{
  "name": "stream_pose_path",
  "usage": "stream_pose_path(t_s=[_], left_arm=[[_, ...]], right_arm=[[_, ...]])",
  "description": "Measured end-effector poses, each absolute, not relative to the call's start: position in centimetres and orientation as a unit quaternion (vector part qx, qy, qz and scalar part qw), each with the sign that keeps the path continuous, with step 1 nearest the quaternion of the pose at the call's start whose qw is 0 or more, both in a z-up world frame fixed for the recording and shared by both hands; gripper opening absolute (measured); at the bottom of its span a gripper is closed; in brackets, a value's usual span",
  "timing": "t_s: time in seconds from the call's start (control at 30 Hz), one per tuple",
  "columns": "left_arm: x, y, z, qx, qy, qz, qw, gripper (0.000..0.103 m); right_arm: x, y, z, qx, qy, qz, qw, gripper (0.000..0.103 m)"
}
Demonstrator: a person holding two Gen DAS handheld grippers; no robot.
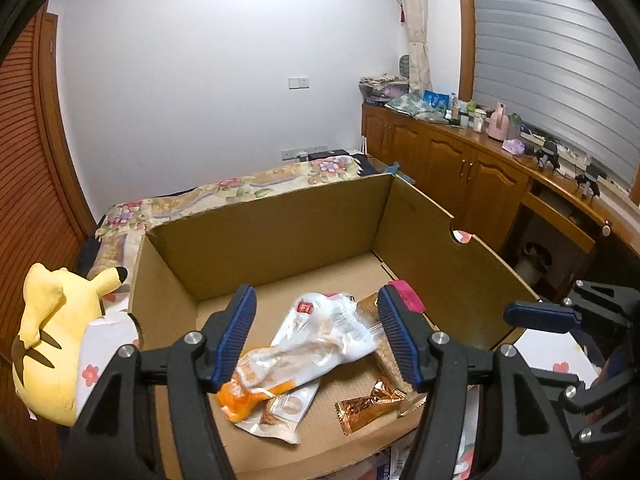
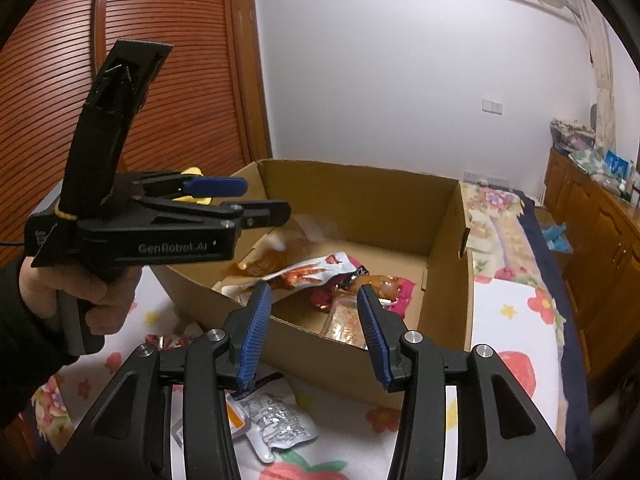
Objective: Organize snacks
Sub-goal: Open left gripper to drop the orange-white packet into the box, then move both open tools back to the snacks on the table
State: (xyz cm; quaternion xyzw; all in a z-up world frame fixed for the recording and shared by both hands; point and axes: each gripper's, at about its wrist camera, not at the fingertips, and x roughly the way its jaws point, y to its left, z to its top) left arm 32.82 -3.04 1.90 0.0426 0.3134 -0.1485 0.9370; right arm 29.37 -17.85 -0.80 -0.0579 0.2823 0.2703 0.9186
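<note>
An open cardboard box (image 1: 272, 232) stands on the bed and holds several snack packets. A white and orange packet (image 1: 304, 344) lies on top, with a gold foil packet (image 1: 368, 402) beside it. My left gripper (image 1: 316, 334) is open and empty, hovering over the box above the white packet. In the right wrist view the box (image 2: 360, 200) holds a red and white packet (image 2: 316, 274). My right gripper (image 2: 314, 336) is open and empty, just above the box's near wall. A silver packet (image 2: 280, 420) lies on the bed below it. The left gripper (image 2: 240, 200) shows at left over the box.
A yellow plush toy (image 1: 56, 336) lies left of the box. The bed's floral sheet (image 2: 516, 320) spreads right of the box. A wooden cabinet (image 1: 460, 160) with clutter runs along the right wall. A slatted wooden wardrobe (image 2: 160, 80) stands at left.
</note>
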Motion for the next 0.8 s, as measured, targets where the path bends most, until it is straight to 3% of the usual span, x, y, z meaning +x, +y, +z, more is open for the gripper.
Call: stream_pose_path(t_s=[0.53, 0.8], left_arm=[[25.1, -1.1, 4.4, 0.035, 0.273, -0.167, 0.947, 0.068], [20.7, 0.3, 3.3, 0.047, 0.273, -0.176, 0.945, 0.072]], right_arm=[[24.8, -17.1, 1.1, -0.062, 0.265, 0.260, 0.926, 0.050], [22.1, -16.0, 0.1, -0.067, 0.276, 0.255, 0.924, 0.052]])
